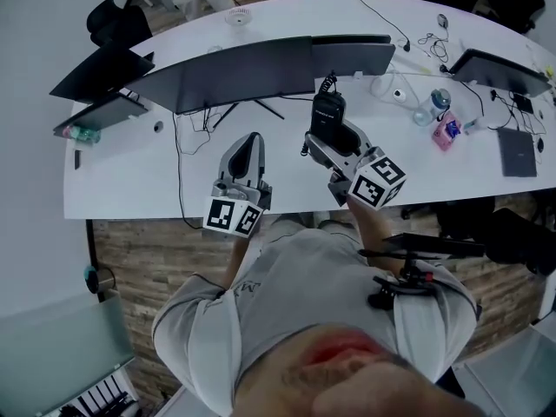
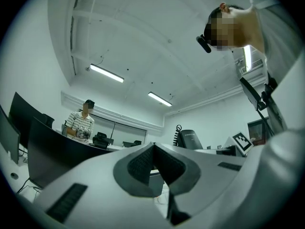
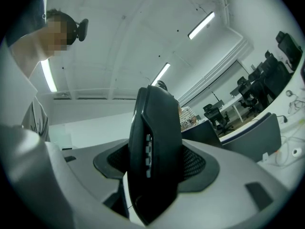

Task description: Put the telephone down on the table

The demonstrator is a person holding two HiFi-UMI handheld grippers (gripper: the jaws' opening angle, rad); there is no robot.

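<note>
1. The right gripper (image 1: 337,142) clamps the black phone (image 3: 155,147) between its jaws, upright and edge-on to its own camera.
2. The left gripper (image 2: 153,149) is near it, jaws pressed together on nothing.
3. Both are held over the white table (image 1: 130,181), near its front edge, before the monitors (image 1: 234,72).

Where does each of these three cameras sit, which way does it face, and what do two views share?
Head view: on the person's head, facing steeply down at the white table; left gripper, right gripper and torso show.
Left gripper view: on that gripper, tilted up at the ceiling; shut, empty jaws show.
Right gripper view: likewise tilted up; its jaws clamp the black telephone handset.
Shared: all three show that handset.
</note>
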